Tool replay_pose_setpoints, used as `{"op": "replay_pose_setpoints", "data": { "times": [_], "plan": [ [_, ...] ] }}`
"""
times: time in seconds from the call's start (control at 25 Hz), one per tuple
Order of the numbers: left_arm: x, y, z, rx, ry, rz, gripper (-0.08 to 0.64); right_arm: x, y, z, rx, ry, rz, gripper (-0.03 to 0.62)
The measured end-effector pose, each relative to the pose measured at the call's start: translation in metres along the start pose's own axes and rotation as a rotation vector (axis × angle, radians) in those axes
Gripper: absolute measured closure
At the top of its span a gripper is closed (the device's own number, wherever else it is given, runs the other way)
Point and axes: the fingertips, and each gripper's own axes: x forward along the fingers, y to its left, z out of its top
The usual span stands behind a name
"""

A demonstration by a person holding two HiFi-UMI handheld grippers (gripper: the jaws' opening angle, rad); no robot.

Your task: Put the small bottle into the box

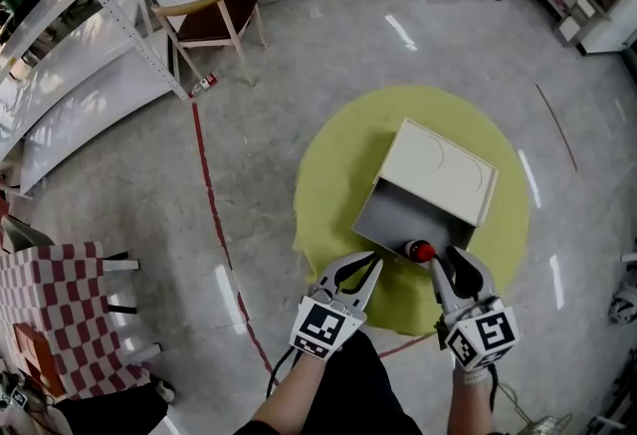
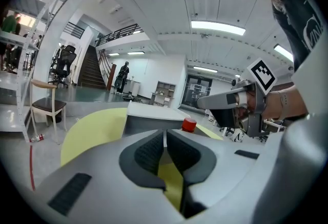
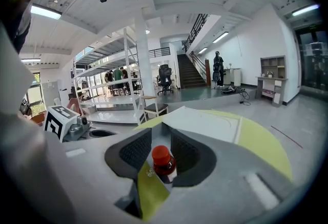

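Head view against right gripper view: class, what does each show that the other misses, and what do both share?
Only the head view shows the right tongs' black-and-white marker cube. Only the right gripper view shows the dark staircase and bright ceiling lights. Both show the small red-capped bottle, the white rectangular box and the round yellow mat.

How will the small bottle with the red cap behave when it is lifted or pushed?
The small bottle looks tiny beside the box, so it is probably light. Its round cap suggests a round body, which may roll if tipped. It looks rigid, unlikely to bend.
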Motion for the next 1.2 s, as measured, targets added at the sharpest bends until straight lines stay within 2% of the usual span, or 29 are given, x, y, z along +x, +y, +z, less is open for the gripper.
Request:
{"op": "replay_pose_setpoints", "data": {
  "times": [0.24, 0.48, 0.96, 1.2],
  "plan": [
    [0.004, -0.005, 0.020, 0.021, -0.008, -0.019, 0.537, -0.015, -0.005, 0.009, 0.031, -0.045, -0.028, 0.545],
    [0.000, -0.010, 0.037, 0.041, -0.014, -0.013, 0.540, -0.035, -0.007, 0.021, 0.049, -0.083, -0.047, 0.584],
    [-0.014, -0.023, 0.083, 0.086, -0.056, -0.008, 0.543, -0.068, -0.005, 0.052, 0.071, -0.158, -0.040, 0.586],
    [-0.022, -0.022, 0.105, 0.076, -0.086, 0.000, 0.546, -0.079, -0.006, 0.068, 0.054, -0.181, -0.038, 0.586]
  ]
}}
